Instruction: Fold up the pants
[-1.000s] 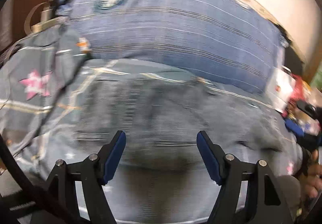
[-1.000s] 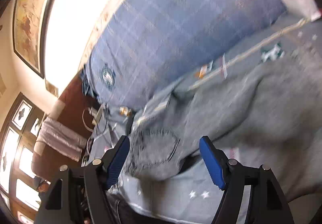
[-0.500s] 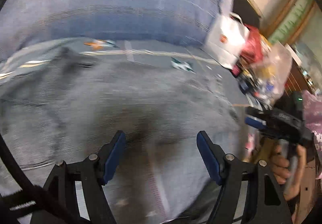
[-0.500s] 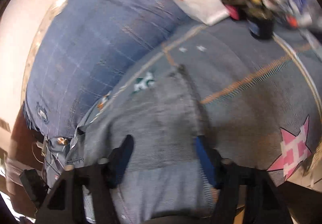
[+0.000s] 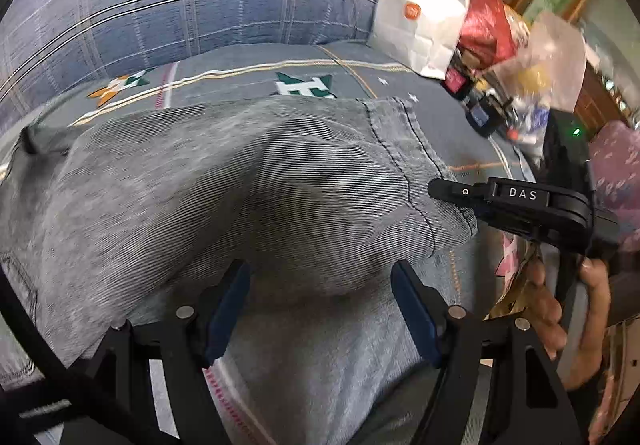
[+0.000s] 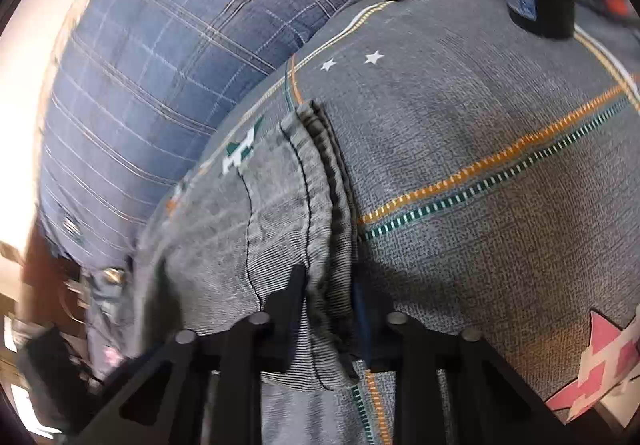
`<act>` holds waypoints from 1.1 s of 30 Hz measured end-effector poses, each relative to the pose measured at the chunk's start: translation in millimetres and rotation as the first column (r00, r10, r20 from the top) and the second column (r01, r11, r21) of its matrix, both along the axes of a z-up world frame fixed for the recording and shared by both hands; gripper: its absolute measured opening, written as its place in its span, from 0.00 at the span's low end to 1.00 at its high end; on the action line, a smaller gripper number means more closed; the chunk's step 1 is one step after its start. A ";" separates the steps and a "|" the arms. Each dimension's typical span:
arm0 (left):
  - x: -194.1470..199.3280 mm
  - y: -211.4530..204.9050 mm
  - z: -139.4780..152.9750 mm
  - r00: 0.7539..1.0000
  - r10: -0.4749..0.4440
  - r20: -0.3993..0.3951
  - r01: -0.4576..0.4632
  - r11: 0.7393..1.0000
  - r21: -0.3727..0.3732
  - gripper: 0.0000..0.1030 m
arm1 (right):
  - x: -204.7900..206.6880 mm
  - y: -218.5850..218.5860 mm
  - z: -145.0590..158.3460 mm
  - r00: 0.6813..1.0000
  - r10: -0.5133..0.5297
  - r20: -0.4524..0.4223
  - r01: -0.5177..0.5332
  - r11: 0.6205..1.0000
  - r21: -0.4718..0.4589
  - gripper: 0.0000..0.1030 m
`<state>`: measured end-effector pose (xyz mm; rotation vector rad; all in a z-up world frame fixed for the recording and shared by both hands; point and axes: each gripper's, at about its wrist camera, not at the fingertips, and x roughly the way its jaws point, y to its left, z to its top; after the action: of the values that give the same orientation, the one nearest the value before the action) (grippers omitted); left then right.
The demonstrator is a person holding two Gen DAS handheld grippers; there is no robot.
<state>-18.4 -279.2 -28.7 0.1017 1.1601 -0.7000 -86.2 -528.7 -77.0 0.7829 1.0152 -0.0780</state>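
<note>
Right tool (image 6: pixel 326 309) newly clamping pants (image 6: pixel 280 213) hem

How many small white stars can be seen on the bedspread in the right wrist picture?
2. Both sit side by side on the bedspread: left star, right star, above the hem of the pants. The pants may hide more.

right hand-held gripper (image 6: pixel 326 309) now clamping down on the stacked hem of the grey pants (image 6: pixel 280 229) after standing wide open, left hand-held gripper (image 5: pixel 320 309) swinging from the waist end toward that hem, motion blur clearing
</note>
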 end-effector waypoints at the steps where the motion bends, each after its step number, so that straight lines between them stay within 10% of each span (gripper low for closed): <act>1: 0.3 -5.9 -2.7 1.000 -0.014 -0.002 0.014 1.000 0.011 0.71 | -1.6 2.5 1.9 1.000 0.003 0.005 -0.003 1.000 -0.015 0.19; 12: 4.2 -37.3 6.6 0.997 -0.077 -0.013 0.077 0.997 -0.008 0.71 | -22.1 -7.4 105.5 0.979 -0.036 0.200 0.078 0.976 -0.206 0.14; 18: 2.5 -26.6 12.2 0.998 -0.068 -0.013 0.068 0.998 -0.008 0.71 | -5.3 -22.6 29.3 0.995 -0.041 -0.094 0.022 0.980 -0.199 0.14; 27: -10.5 -19.1 36.4 0.984 -0.019 0.179 0.008 0.998 0.065 0.71 | -47.8 -37.0 52.2 0.991 -0.115 0.065 0.113 0.993 0.041 0.20; 33: -25.7 -21.0 46.2 0.961 -0.045 0.271 0.017 0.994 0.105 0.71 | -55.8 -29.6 68.9 0.982 -0.143 0.127 0.133 0.988 0.078 0.62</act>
<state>-44.1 -300.1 17.5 0.2942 0.9293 -0.6320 -142.0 -558.3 -8.1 0.9101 0.8408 -0.1090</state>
